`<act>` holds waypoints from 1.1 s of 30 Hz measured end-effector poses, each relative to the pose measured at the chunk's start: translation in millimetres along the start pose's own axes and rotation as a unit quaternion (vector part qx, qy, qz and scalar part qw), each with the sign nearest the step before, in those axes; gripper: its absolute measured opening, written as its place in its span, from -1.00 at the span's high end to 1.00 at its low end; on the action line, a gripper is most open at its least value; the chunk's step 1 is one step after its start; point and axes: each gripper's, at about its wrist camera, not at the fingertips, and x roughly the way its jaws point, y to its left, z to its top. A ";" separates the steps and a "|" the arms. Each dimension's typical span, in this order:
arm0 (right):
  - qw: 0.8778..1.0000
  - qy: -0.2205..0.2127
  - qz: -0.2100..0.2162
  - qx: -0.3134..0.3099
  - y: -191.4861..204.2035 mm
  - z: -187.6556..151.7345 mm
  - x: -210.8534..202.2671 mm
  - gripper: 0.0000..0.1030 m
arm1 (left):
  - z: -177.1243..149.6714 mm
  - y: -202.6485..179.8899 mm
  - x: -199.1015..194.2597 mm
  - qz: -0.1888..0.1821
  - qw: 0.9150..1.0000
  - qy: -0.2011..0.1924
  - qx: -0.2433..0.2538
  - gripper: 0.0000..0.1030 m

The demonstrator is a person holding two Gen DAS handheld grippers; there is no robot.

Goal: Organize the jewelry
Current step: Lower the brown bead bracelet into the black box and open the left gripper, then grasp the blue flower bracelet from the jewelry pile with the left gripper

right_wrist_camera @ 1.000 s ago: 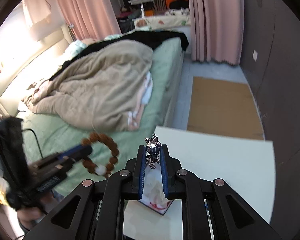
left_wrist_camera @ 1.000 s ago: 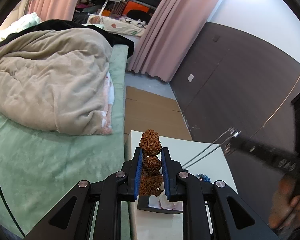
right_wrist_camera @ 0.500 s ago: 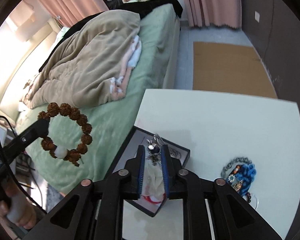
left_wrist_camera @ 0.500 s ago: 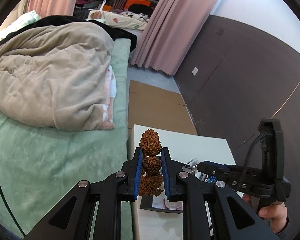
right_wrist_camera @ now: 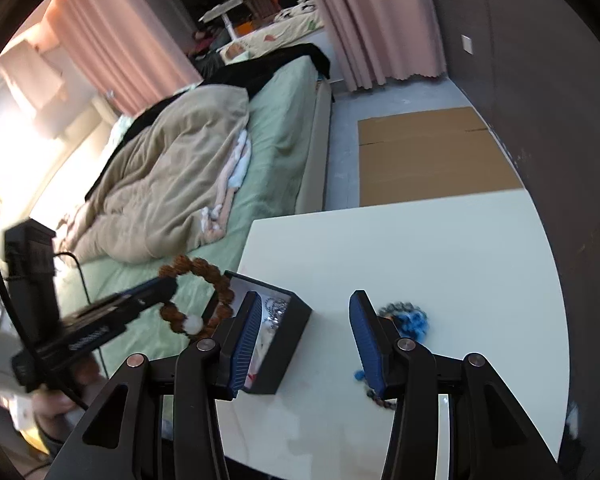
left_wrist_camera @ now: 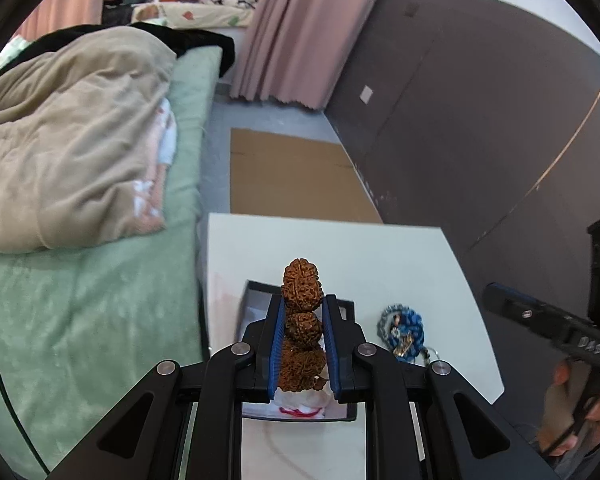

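A brown knobbly-bead bracelet (left_wrist_camera: 302, 328) hung above the open black box (right_wrist_camera: 286, 344); a blue beaded piece (right_wrist_camera: 410, 318), somewhat blurred, lay beside it.

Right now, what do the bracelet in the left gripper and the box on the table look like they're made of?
Bracelet: deeply wrinkled matte brown beads, probably carved seeds or nuts, plus one smooth white bead, seen from the right wrist. Box: flat, matte black walls with sharp edges, likely covered cardboard; pale lining inside.

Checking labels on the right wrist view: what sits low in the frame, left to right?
left gripper holding the brown bead bracelet → black jewelry box → bare white table between the right gripper's open fingers → blue bead jewelry
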 end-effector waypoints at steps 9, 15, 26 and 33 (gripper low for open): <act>0.998 -0.018 0.006 0.060 -51.9 -17.7 -25.3 0.09 | -11.3 -23.6 36.3 -0.022 0.998 0.050 0.016 0.62; 0.997 -0.030 0.009 0.075 -65.0 -23.5 -36.8 0.09 | -12.1 -20.4 54.1 0.009 0.997 0.078 0.015 0.28; 0.995 -0.032 0.000 0.098 -87.8 -44.0 -45.5 0.09 | -7.1 -36.7 45.1 -0.002 0.999 0.047 0.015 0.05; 0.992 -0.026 -0.019 0.123 -103.7 -57.0 -41.2 -0.36 | -13.8 -77.5 59.9 -0.023 0.996 0.068 0.056 0.05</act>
